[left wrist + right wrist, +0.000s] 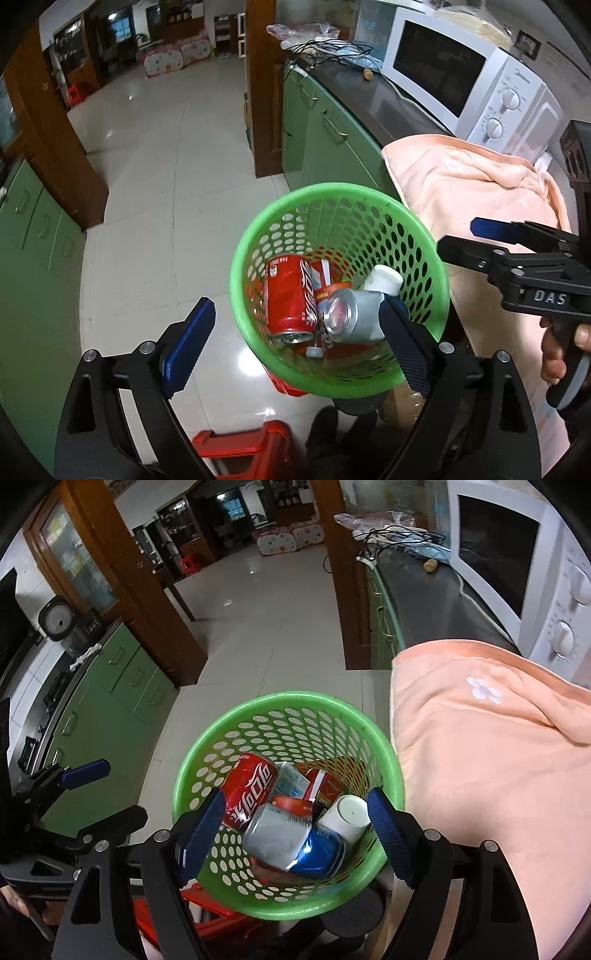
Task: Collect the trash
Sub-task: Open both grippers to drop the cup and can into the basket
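As far as I can see from here, the collecting looks nearly done: the towel [491, 760] on the counter has no litter on it, and both tools hang over the basket [192, 771] with nothing in them. The left gripper [295, 347] has its jaws spread wide and released, and so does the right gripper [295, 830], poised right above the heap.

Inside the green basket lie 2 cans, a red can [251, 790] and a silver-blue can [295, 843] lying on top, touching it. A white bottle [349, 818] leans against the wall beside the silver one, and a pale carton [291, 784] and a red packet [325, 784] sit behind. A small cap [314, 351] rests near the bottom.

Beyond the towel the counter holds a microwave [461, 81], cables and a plastic bag; whether any of that counts as trash I cannot tell.
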The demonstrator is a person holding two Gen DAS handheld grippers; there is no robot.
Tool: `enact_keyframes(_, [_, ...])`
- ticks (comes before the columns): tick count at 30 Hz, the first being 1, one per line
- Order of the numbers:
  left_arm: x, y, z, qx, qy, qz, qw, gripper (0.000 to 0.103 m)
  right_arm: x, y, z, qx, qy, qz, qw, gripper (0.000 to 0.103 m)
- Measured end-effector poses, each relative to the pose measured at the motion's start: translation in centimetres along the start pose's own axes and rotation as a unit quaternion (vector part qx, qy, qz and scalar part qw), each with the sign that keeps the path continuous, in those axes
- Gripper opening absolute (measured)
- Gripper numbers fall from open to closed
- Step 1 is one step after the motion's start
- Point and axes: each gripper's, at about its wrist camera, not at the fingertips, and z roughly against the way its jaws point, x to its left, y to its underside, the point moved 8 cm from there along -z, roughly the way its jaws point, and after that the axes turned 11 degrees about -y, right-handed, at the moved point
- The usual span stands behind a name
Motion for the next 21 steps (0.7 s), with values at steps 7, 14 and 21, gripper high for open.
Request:
enact_keyframes(7, [-1.4, -0.2, 0.9, -0.016, -0.011, -0.003, 0.9998, 0.092, -1.2, 1.5, 3.7, -0.024, 0.023, -0.001, 0.999, 0.084])
enact_keyframes(14, [-3.8, 0.1, 2.5, -0.030, -0.011, -0.002, 0.9995, 0.095, -2.7, 3.6, 7.2, -0.043, 0.034, -0.014, 0.998, 0.090])
enact_keyframes(21, [-5.2, 0.5, 4.9, -0.049, -0.019, 0.015, 0.9985, 0.097, -2.9, 6.2, 10.3, -0.061, 0.042, -0.017, 0.997, 0.091])
